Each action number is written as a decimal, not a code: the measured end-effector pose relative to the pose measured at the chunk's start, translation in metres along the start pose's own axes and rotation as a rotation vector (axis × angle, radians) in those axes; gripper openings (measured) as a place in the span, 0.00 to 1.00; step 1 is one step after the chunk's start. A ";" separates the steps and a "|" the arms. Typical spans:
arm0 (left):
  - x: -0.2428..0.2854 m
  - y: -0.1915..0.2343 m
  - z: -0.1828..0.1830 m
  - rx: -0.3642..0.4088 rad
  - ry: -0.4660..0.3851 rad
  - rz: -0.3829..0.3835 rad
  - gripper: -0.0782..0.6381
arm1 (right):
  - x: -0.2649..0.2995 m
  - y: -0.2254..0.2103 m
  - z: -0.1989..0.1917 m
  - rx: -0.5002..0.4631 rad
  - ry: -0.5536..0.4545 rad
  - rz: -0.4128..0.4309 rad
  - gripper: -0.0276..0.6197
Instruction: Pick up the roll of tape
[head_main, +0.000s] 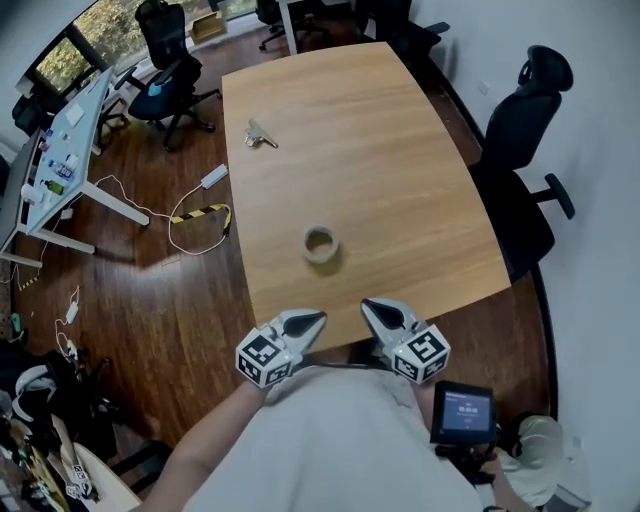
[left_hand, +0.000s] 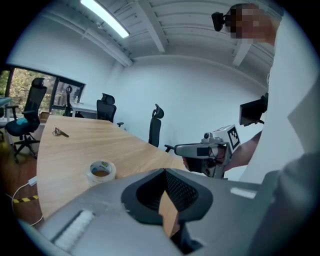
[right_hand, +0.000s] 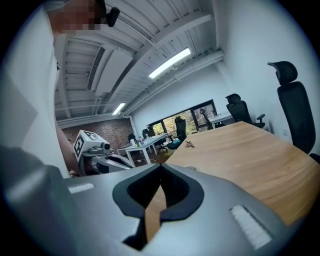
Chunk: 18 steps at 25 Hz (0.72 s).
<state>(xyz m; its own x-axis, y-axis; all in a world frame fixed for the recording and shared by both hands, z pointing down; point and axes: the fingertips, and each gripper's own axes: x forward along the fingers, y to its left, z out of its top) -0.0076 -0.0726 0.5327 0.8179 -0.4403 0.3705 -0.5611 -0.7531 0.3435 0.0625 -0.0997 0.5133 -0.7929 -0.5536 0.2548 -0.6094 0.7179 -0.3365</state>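
Note:
The roll of tape (head_main: 321, 243) is a whitish ring lying flat on the wooden table (head_main: 400, 170), toward its near end. It also shows in the left gripper view as the tape roll (left_hand: 101, 171), left of the jaws. My left gripper (head_main: 305, 323) and right gripper (head_main: 381, 313) hover side by side at the table's near edge, short of the tape and close to my body. Both point toward the table. The left gripper (left_hand: 167, 210) is shut and holds nothing. The right gripper (right_hand: 152, 210) is also shut and holds nothing.
A small bunch of keys (head_main: 259, 135) lies at the table's far left. Black office chairs (head_main: 525, 150) stand along the right side and another chair (head_main: 170, 65) at the far left. Cables (head_main: 200, 215) lie on the wood floor to the left.

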 end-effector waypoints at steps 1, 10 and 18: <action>0.003 0.001 0.003 -0.005 -0.004 0.019 0.12 | 0.001 -0.005 0.003 -0.003 0.004 0.019 0.05; 0.008 0.003 0.009 -0.072 -0.045 0.203 0.12 | 0.013 -0.025 0.018 -0.033 0.046 0.192 0.05; -0.025 0.008 0.000 -0.120 -0.064 0.308 0.12 | 0.034 -0.007 0.021 -0.036 0.051 0.271 0.05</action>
<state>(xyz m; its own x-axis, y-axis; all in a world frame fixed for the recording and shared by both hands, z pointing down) -0.0323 -0.0682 0.5263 0.6118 -0.6710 0.4189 -0.7910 -0.5186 0.3245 0.0400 -0.1322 0.5051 -0.9256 -0.3176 0.2058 -0.3738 0.8521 -0.3664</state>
